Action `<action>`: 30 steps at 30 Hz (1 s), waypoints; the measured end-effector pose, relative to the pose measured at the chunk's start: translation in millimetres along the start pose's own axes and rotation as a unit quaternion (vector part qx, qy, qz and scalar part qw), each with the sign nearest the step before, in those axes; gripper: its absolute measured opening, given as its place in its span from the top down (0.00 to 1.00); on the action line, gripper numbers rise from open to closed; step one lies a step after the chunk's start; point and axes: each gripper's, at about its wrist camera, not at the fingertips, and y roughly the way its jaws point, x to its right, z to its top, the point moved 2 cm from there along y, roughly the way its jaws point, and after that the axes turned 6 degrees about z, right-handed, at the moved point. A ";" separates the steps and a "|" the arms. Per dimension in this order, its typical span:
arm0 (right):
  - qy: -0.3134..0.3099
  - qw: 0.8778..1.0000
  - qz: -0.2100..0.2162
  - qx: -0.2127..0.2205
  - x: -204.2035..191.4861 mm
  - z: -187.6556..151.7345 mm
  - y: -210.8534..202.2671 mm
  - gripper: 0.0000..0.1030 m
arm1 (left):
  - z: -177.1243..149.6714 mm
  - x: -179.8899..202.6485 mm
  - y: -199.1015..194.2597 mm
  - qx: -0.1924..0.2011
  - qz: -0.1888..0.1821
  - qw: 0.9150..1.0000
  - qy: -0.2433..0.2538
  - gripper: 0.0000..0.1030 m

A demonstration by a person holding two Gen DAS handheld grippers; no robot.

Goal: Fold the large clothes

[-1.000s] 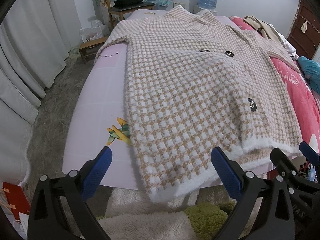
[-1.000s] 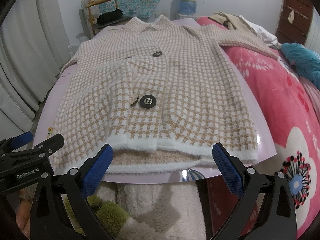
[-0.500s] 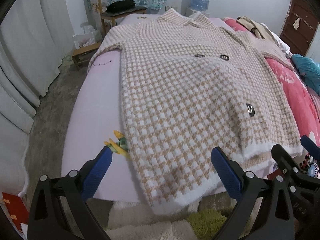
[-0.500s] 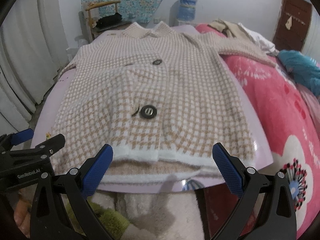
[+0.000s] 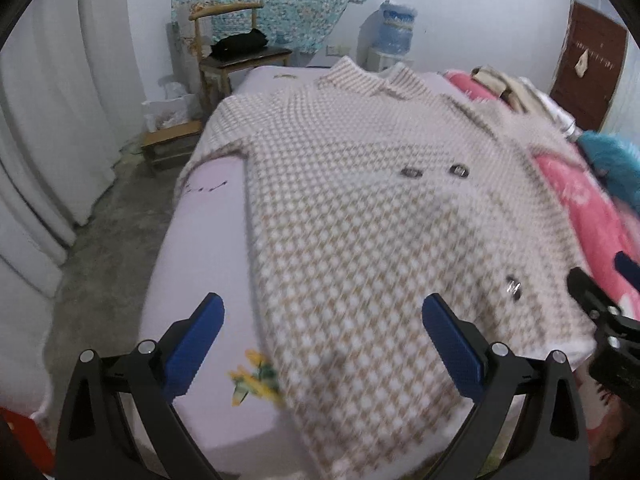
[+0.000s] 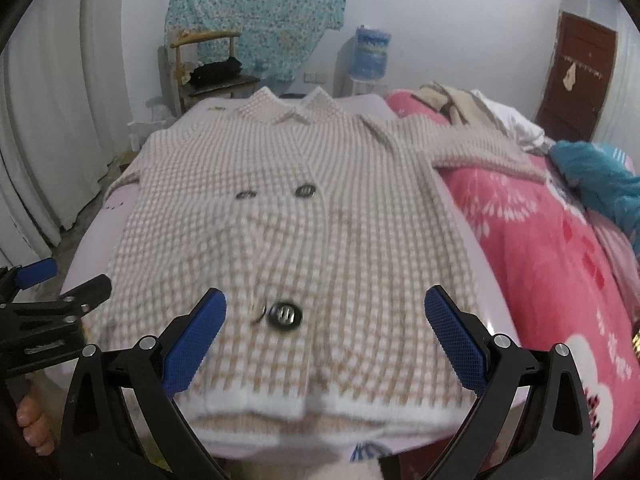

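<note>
A large tan-and-white checked coat (image 5: 360,216) with dark buttons lies flat, front up, on a pale pink bed (image 5: 208,240), collar far, white hem near. It also shows in the right wrist view (image 6: 304,232). My left gripper (image 5: 324,344) is open and empty above the coat's near left hem corner. My right gripper (image 6: 326,336) is open and empty above the hem, near a dark button (image 6: 285,313). The right sleeve (image 6: 480,148) lies out over a red blanket (image 6: 560,264).
A wooden chair (image 5: 236,56) with a black bag stands beyond the bed. A water jug (image 5: 396,32) is by the far wall. Loose clothes (image 6: 600,176) lie on the red blanket. White curtains (image 5: 44,120) hang left. A brown door (image 6: 576,80) is at right.
Both grippers have moved forward and up over the coat's hem; the coat now fills more of each view. Both stay open. The coat has not moved.
</note>
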 end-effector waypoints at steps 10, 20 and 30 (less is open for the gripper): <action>-0.027 0.998 0.048 0.025 -13.3 34.3 20.3 0.08 | 35.4 -28.2 12.4 0.011 -0.070 0.996 -0.057 0.05; -0.048 0.994 0.102 -0.002 -41.8 49.2 47.6 0.08 | 58.2 -67.9 33.8 0.018 -0.098 0.986 -0.132 0.05; -0.036 0.989 0.140 -0.041 -56.3 53.9 81.2 0.08 | 74.5 -142.1 65.5 0.015 -0.030 0.978 -0.205 0.05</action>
